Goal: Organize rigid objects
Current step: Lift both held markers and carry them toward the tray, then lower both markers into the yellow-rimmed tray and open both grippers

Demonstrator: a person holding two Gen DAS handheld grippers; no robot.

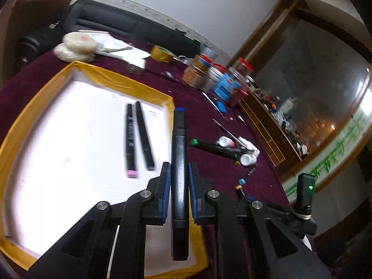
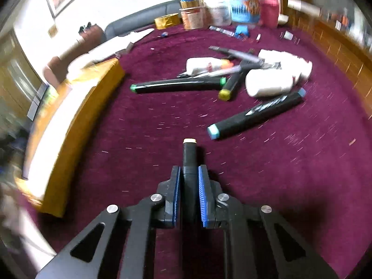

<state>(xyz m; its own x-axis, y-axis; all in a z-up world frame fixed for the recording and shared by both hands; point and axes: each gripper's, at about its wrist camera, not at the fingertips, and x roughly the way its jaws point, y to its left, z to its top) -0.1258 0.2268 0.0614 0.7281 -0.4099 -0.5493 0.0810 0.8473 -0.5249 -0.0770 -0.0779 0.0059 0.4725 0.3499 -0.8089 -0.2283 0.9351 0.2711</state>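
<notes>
Left gripper (image 1: pixel 179 181) clamps a black blue-capped marker (image 1: pixel 179 162) above the yellow-edged white tray (image 1: pixel 121 81) rim. Right gripper (image 2: pixel 188 194) grips a black cream-capped marker (image 2: pixel 189 160) over maroon cloth (image 2: pixel 151 139). Risk (judged): release at the rim rolls the marker out.

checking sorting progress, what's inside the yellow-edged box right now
Two black markers lie side by side on the white floor of the yellow-edged box; one has a pink cap. The left gripper and its blue-capped marker hide the box's near corner.
</notes>
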